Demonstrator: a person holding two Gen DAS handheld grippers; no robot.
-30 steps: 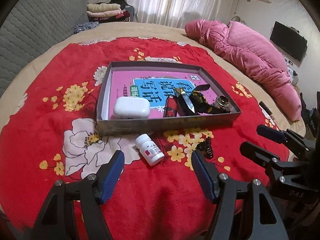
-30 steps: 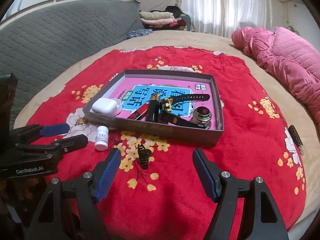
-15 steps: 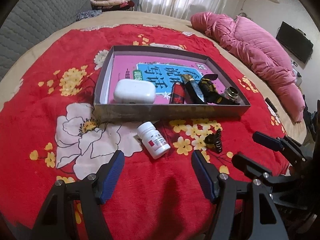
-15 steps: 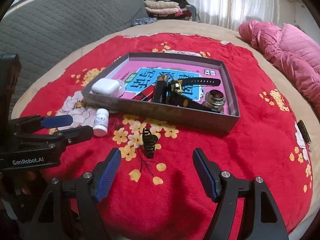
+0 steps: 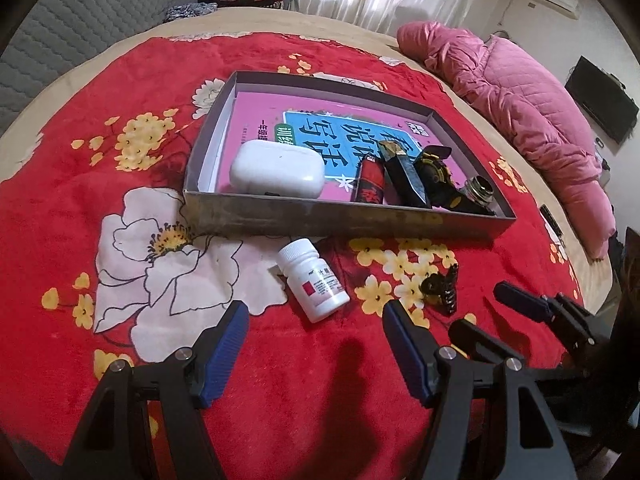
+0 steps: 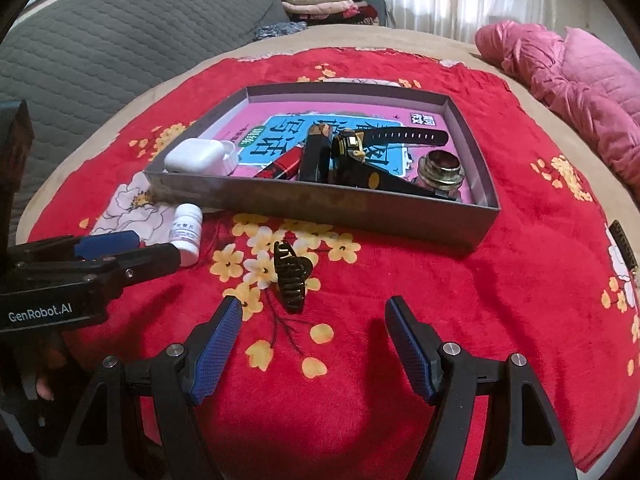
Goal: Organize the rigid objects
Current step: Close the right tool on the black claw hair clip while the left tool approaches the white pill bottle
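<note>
A white pill bottle (image 5: 314,283) (image 6: 187,233) lies on its side on the red blanket, in front of the grey tray (image 5: 320,218) (image 6: 344,210). A black hair claw (image 5: 442,289) (image 6: 291,276) lies to its right. The tray holds a white earbud case (image 5: 276,169) (image 6: 198,156), a red lighter (image 5: 370,184), a dark flat bar (image 5: 404,174), a black watch (image 6: 384,136) and a metal cap (image 6: 442,170). My left gripper (image 5: 314,334) is open just short of the bottle. My right gripper (image 6: 314,332) is open just short of the claw.
A red flowered blanket (image 5: 100,208) covers the round bed. Pink quilted bedding (image 5: 532,116) is piled at the right. A grey padded headboard (image 6: 100,64) stands at the left. A small dark remote (image 6: 626,244) lies near the right edge.
Both grippers have moved forward and lower toward the blanket. The bottle and the claw now sit closer to the open fingers. Nothing was taken hold of.
</note>
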